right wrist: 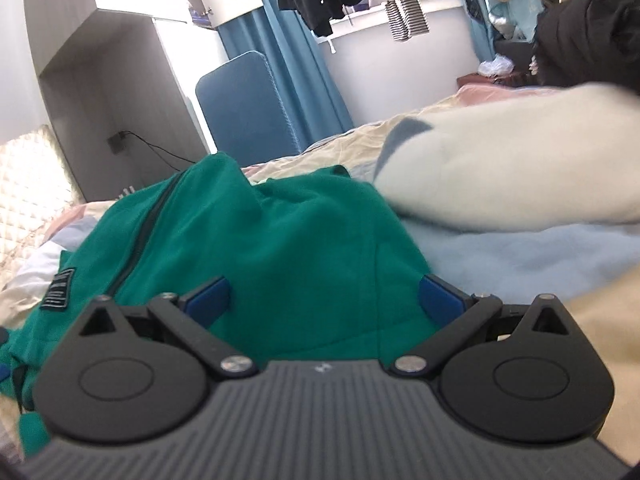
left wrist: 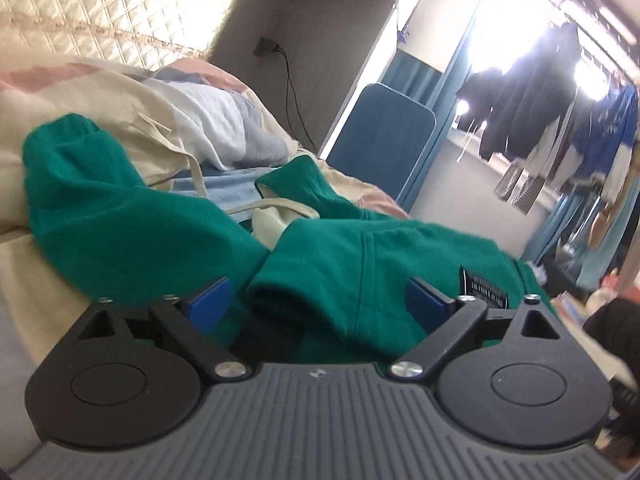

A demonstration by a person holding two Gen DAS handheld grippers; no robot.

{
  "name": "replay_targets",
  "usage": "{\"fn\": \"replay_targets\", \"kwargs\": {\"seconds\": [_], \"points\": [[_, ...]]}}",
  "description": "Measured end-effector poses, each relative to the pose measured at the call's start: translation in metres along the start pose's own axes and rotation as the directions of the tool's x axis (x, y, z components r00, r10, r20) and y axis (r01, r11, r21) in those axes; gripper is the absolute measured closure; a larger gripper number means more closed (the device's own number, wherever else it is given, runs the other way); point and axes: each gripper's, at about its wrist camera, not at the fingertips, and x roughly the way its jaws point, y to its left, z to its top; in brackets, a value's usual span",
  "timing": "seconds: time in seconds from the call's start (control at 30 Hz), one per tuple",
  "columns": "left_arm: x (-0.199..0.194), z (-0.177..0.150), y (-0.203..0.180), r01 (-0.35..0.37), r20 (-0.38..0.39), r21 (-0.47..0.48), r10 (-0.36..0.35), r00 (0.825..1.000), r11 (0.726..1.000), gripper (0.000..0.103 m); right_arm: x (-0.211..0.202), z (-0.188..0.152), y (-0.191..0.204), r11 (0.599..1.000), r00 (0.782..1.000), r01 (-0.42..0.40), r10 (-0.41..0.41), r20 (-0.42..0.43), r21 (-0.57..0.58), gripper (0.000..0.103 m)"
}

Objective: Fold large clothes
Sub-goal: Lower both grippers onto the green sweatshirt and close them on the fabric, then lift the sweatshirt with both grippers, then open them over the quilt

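Left tongs (left wrist: 318, 294) spread wide, green jacket (left wrist: 168, 224) bunched between and beyond the blue pads (left wrist: 210, 298), unpinched. Right tongs (right wrist: 324, 296) likewise spread over its other side. Reaching stage, probably; next, closing on an edge, then spreading flat on the bed (right wrist: 500, 256).

Two low, close wrist views sharing the green garment (left wrist: 160, 232).

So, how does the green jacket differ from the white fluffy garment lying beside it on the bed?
The green jacket is a deep green with a dark zipper and a black label; the white fluffy garment is pale and shows neither. The jacket looks smooth, the white garment fuzzy. Both lie crumpled on the bed.
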Motion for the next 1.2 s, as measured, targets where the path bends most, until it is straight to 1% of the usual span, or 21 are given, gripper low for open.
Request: {"fn": "replay_targets", "kwargs": {"seconds": [0.03,0.07,0.1,0.17,0.2,0.23,0.27,0.3,0.33,0.37,0.4,0.43,0.47,0.5,0.6,0.7,0.77,0.93,1.0,1.07,1.2], "points": [[0.006,0.001,0.002,0.000,-0.004,-0.017,0.000,1.000,1.000,0.019,0.005,-0.001,-0.003,1.000,1.000,-0.010,0.010,-0.007,0.008,0.000],[0.012,0.002,0.003,-0.016,-0.020,-0.033,0.015,1.000,0.999,0.024,0.009,-0.002,-0.005,0.999,1.000,-0.025,0.025,-0.015,0.025,0.000],[0.017,0.003,0.004,-0.037,-0.043,-0.048,0.035,0.998,0.998,0.035,0.011,-0.002,-0.008,0.997,0.999,-0.048,0.049,-0.019,0.058,0.000],[0.027,0.002,0.004,-0.071,-0.086,-0.041,0.067,0.994,0.997,0.038,0.013,-0.001,-0.009,0.996,0.998,-0.058,0.060,-0.020,0.075,0.000],[0.031,0.002,0.003,-0.094,-0.103,-0.027,0.091,0.991,0.995,0.044,0.014,-0.001,-0.008,0.996,0.998,-0.064,0.065,-0.023,0.061,0.000],[0.031,0.000,0.004,-0.105,-0.108,-0.027,0.102,0.989,0.994,0.047,0.015,-0.002,-0.007,0.996,0.997,-0.071,0.072,-0.026,0.045,0.000],[0.031,0.001,0.005,-0.105,-0.105,-0.036,0.101,0.989,0.994,0.050,0.013,-0.002,-0.005,0.996,0.996,-0.084,0.084,-0.020,0.029,0.003],[0.031,0.000,0.005,-0.107,-0.103,-0.039,0.102,0.989,0.993,0.057,0.010,-0.003,-0.003,0.995,0.995,-0.094,0.094,-0.012,0.019,0.015],[0.032,0.001,0.006,-0.118,-0.107,-0.034,0.114,0.988,0.992,0.064,0.009,-0.003,-0.002,0.995,0.995,-0.100,0.100,-0.013,0.012,0.023],[0.031,0.001,0.005,-0.122,-0.107,-0.028,0.118,0.987,0.992,0.066,0.007,-0.002,-0.001,0.994,0.994,-0.108,0.108,-0.019,0.005,0.036],[0.029,0.002,0.004,-0.118,-0.101,-0.023,0.116,0.988,0.993,0.074,0.004,0.000,0.000,0.993,0.993,-0.119,0.119,-0.022,-0.006,0.055],[0.025,0.003,0.003,-0.115,-0.097,-0.023,0.112,0.989,0.993,0.081,0.002,0.001,0.001,0.992,0.992,-0.125,0.124,-0.020,-0.024,0.064],[0.021,0.005,0.001,-0.111,-0.094,-0.018,0.109,0.990,0.994,0.084,-0.003,0.003,0.005,0.991,0.992,-0.126,0.126,-0.013,-0.047,0.080],[0.016,0.005,-0.002,-0.108,-0.086,-0.005,0.107,0.991,0.994,0.088,-0.009,0.005,0.008,0.990,0.992,-0.127,0.127,-0.006,-0.061,0.086],[0.000,0.010,-0.010,-0.096,-0.078,0.026,0.098,0.992,0.995,0.091,-0.028,0.011,0.011,0.988,0.988,-0.152,0.153,0.017,-0.039,0.089],[-0.020,0.016,-0.010,-0.065,-0.072,-0.018,0.063,0.995,0.998,0.091,-0.049,0.016,0.014,0.987,0.987,-0.153,0.155,0.030,-0.056,0.090],[-0.037,0.022,-0.014,-0.052,-0.056,-0.020,0.051,0.997,0.998,0.091,-0.063,0.018,0.017,0.984,0.986,-0.163,0.165,0.029,-0.069,0.090],[-0.093,0.033,-0.026,-0.010,-0.011,-0.036,0.010,1.000,0.999,0.092,-0.104,0.033,0.029,0.970,0.972,-0.228,0.231,0.037,-0.083,0.091],[-0.116,0.034,-0.031,-0.002,-0.001,-0.054,0.002,1.000,0.999,0.092,-0.122,0.034,0.035,0.965,0.968,-0.240,0.246,0.043,-0.105,0.091],[-0.144,0.033,-0.036,0.003,0.009,-0.045,-0.002,1.000,0.999,0.092,-0.145,0.036,0.042,0.960,0.965,-0.250,0.258,0.051,-0.128,0.091],[-0.201,0.025,-0.038,0.014,0.004,-0.061,-0.014,1.000,0.998,0.092,-0.188,0.041,0.046,0.953,0.959,-0.264,0.275,0.066,-0.147,0.091]]}}
